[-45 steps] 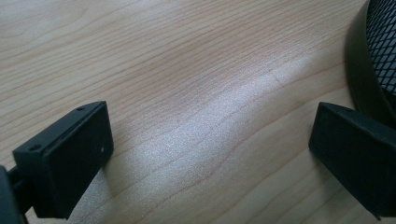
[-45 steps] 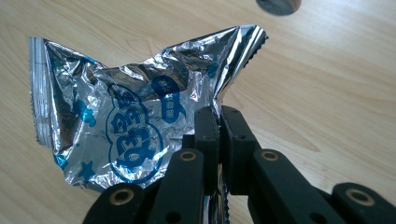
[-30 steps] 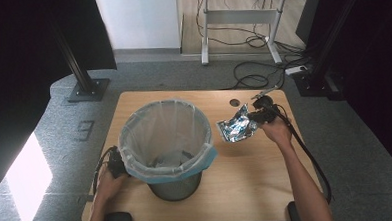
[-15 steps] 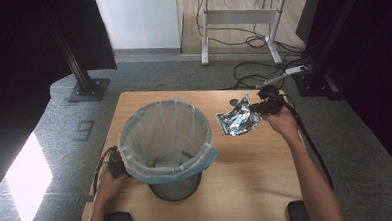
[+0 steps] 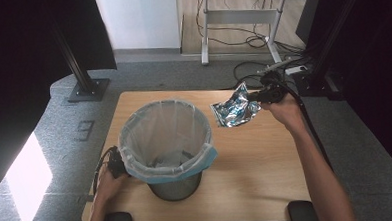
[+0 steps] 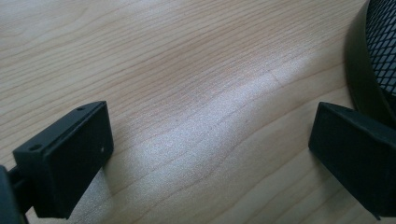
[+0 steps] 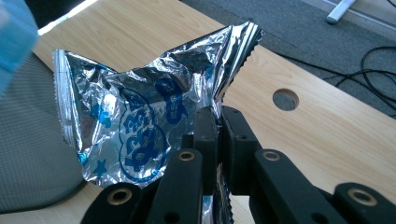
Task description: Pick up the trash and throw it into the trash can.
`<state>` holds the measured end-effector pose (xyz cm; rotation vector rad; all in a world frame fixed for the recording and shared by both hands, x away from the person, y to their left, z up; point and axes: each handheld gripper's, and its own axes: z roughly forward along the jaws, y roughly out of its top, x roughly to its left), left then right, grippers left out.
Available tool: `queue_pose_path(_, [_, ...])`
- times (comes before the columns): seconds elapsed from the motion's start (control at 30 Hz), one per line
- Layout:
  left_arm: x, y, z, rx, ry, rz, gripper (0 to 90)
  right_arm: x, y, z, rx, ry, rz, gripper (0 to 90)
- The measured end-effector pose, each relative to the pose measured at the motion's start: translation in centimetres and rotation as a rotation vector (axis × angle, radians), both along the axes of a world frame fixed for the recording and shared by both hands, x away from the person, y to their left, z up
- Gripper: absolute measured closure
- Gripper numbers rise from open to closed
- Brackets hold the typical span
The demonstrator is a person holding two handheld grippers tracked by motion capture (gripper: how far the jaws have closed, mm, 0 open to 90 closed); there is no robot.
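Two grippers work at the light wooden table [image 5: 266,157]: the left gripper [image 6: 210,154] rests wide open beside the black mesh bin [image 5: 174,184] (white bag inside), and the right gripper [image 7: 218,135] pinches a crinkly silver-and-blue foil wrapper [image 5: 234,109], held up just right of the bin.

Grey carpeted floor [image 5: 172,76], sunlit patch [image 5: 27,183] at left; white-legged desk [image 5: 240,13] behind, cables [image 5: 254,68] strewn beneath; dark curtains [image 5: 11,58] either side.
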<state>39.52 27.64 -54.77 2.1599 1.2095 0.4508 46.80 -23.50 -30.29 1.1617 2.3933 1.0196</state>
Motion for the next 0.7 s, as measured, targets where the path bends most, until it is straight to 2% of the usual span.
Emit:
queue_pose_path(0.33, [0.0, 0.0, 0.0, 0.0, -0.001, 0.001, 0.0, -0.5, 0.8, 3.8, 0.029, -0.033, 0.029, 84.6])
queue_pose_path(0.7, [0.0, 0.0, 0.0, 0.0, 0.002, 0.0, 0.0, -2.1, 2.6, 8.2, 0.05, -0.087, 0.086, 84.6])
